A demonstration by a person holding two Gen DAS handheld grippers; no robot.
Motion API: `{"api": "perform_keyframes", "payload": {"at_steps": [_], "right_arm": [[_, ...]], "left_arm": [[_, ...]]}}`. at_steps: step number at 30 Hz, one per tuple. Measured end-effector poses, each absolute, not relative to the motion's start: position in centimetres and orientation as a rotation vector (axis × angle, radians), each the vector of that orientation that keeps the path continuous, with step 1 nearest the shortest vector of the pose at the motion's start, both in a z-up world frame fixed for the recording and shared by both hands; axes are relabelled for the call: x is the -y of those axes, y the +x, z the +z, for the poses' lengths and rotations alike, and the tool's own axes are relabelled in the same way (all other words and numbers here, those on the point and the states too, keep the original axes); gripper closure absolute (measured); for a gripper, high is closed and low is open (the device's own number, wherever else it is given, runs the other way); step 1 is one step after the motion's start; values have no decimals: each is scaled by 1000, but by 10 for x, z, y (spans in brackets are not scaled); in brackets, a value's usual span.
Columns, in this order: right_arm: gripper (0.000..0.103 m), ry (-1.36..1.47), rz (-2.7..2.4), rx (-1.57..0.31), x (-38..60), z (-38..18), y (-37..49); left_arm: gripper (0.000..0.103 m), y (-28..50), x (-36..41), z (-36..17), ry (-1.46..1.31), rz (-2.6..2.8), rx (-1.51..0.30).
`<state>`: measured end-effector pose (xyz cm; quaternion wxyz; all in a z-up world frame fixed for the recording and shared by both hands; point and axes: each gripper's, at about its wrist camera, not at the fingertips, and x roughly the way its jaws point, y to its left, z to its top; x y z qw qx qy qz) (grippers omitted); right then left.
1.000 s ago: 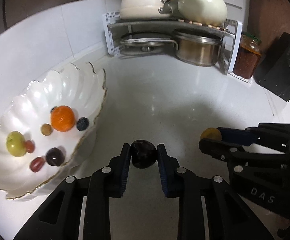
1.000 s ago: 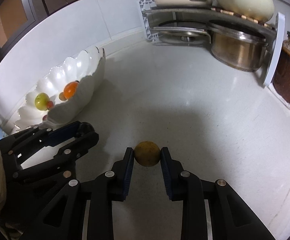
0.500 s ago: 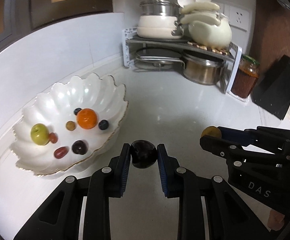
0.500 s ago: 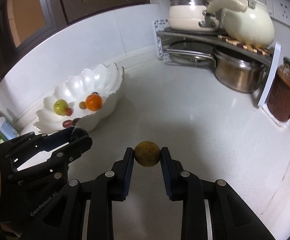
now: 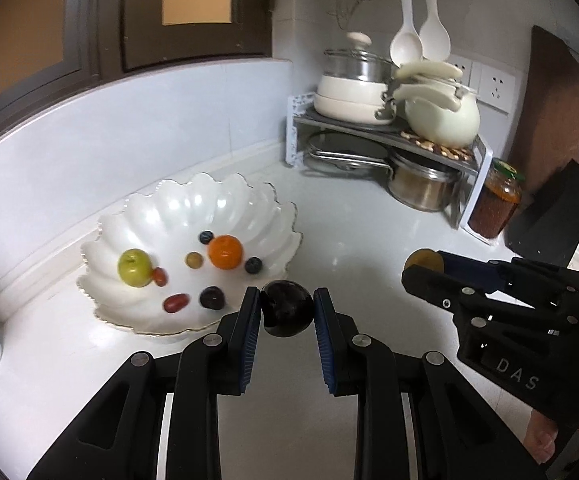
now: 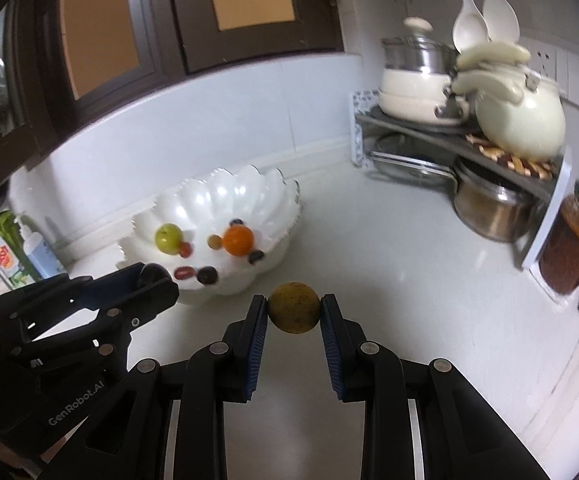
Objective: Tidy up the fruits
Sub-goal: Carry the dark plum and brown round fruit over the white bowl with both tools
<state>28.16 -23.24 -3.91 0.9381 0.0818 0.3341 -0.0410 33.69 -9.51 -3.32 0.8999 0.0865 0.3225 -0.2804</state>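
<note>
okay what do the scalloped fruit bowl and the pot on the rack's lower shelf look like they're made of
Bowl: probably glazed white ceramic or porcelain; it is glossy with bright highlights and a thin gold-looking rim, though glossy plastic can't be ruled out.
Pot: looks like stainless steel; silvery, brushed sheen with dull reflections.

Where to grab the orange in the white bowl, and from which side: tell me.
Take the orange across its widest middle, coming from above. It is round and sits low in the white bowl, whose raised scalloped wall blocks a side approach. Put the fingers in the front and back gaps, clear of the small fruits beside it.
</note>
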Motion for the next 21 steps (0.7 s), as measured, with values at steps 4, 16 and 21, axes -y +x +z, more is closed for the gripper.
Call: {"api": "perform_keyframes", "payload": {"at_steps": [4,16,21], "right_arm": [[74,152,-65,-659,224,-29,283],[74,126,4,-623,201,-11,310],[74,142,47,-640,192,-8,328]], "left_arm": [[76,334,84,-26,165,-555,-650],[76,349,51,-5,118,-465,-635],[76,362,46,2,126,-434,-630]]}}
